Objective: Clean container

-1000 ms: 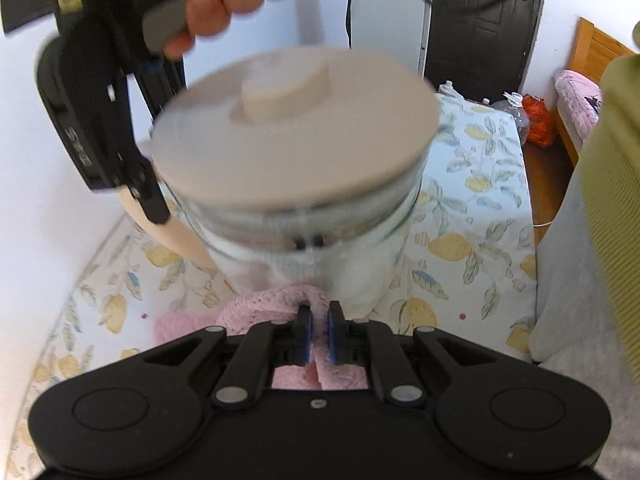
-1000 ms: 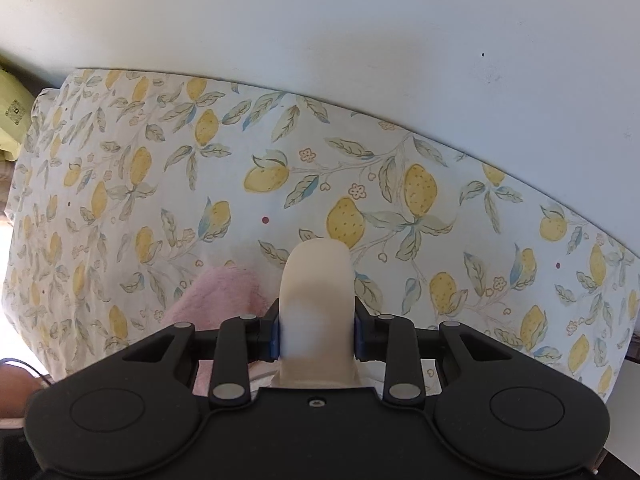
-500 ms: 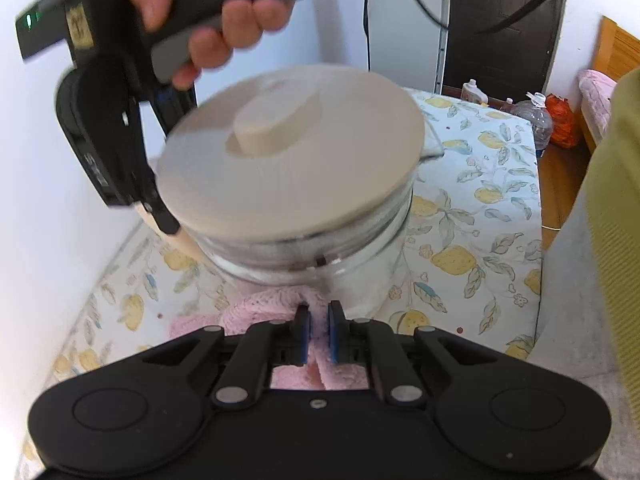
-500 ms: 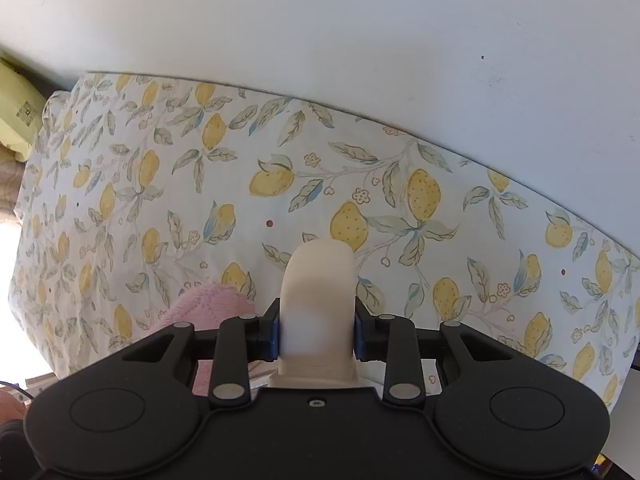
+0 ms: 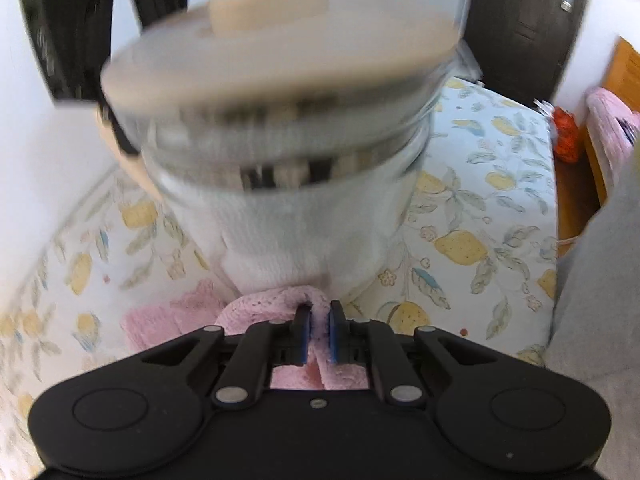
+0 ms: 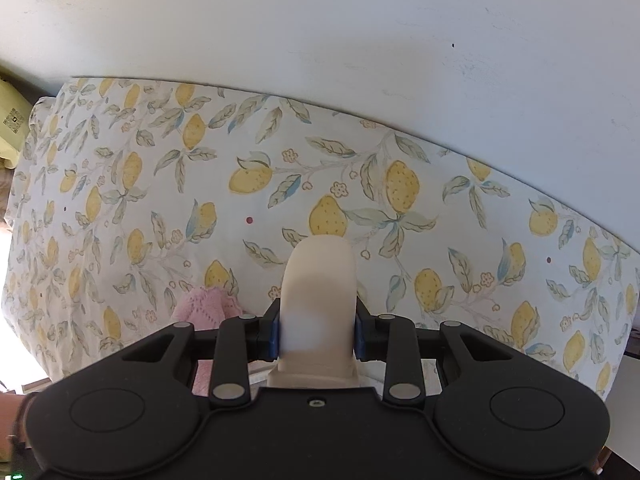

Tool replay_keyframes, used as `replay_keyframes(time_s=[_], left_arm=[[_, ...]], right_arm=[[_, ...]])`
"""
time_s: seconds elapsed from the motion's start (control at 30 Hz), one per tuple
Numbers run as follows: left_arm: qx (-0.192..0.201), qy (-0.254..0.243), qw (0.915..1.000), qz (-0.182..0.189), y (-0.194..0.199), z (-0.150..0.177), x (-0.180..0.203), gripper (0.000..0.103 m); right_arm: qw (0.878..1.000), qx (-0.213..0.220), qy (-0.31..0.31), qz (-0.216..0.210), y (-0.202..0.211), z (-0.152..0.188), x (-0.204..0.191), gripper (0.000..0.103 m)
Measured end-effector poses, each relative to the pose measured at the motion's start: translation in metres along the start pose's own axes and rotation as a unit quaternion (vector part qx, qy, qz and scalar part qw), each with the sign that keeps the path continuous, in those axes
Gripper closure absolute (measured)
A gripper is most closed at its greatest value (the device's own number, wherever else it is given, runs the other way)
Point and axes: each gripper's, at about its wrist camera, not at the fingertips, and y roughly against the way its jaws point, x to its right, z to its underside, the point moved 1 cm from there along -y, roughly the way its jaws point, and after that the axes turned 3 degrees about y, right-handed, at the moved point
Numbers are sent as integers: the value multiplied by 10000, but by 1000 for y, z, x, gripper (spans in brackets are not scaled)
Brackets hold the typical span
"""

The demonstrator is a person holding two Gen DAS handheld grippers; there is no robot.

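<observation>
A glass container [image 5: 304,208] with a flat beige lid [image 5: 280,56] fills the left wrist view, blurred, above the lemon-print tablecloth [image 5: 480,200]. My left gripper [image 5: 319,312] is shut on a pink cloth [image 5: 264,308], whose bunched front lies against the lower glass wall. My right gripper [image 6: 318,320] points down at the table and is shut on the container's beige handle [image 6: 318,288]. Part of that gripper's black body [image 5: 72,40] shows at the upper left of the left wrist view. A corner of the pink cloth [image 6: 206,306] peeks out left of the handle.
A white wall [image 6: 320,40] runs along the table's far edge. In the left wrist view a dark door [image 5: 520,20] stands behind the table, with a wooden bed frame [image 5: 624,68] beyond it. A grey fabric mass [image 5: 600,280] borders the table at the right.
The left gripper has sunk with the cloth, so the container now looms larger and is seen from its side rather than from above. The right gripper keeps its hold on the handle.
</observation>
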Motion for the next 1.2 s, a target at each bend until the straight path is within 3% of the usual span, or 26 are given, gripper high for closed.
replay_keyframes(time_s=[0.2, 0.5, 0.6, 0.67, 0.77, 0.8, 0.9, 1.1, 1.2], left_arm=[[72, 212, 9997, -68, 2, 1, 0, 95], [98, 352, 9987, -349, 24, -12, -4, 95], [95, 309, 9985, -446, 33, -16, 1, 95], [67, 280, 9982, -527, 38, -18, 6, 95], [22, 256, 9978, -614, 43, -21, 16, 95], [19, 265, 9975, -652, 45, -23, 20, 95], [30, 381, 9965, -749, 49, -27, 28, 95], [-105, 705, 9922, -1023, 46, -36, 34, 94], [-177, 886, 9896, -1123, 45, -40, 36, 94]], right_arm=[[9997, -140, 221, 29, 4, 0, 0, 60], [9963, 49, 760, -403, 40, 3, 13, 52], [9913, 182, 1230, -433, 58, 4, 19, 52], [9813, 410, 1837, -400, 73, 4, 25, 52], [9441, 880, 3173, -170, 88, 9, 32, 52], [9371, 935, 3362, -129, 89, 10, 33, 52], [8796, 1230, 4595, 49, 83, 21, 44, 52], [8151, 1444, 5579, -595, 67, 28, 60, 54], [7642, 1677, 6201, -574, 64, 37, 57, 54]])
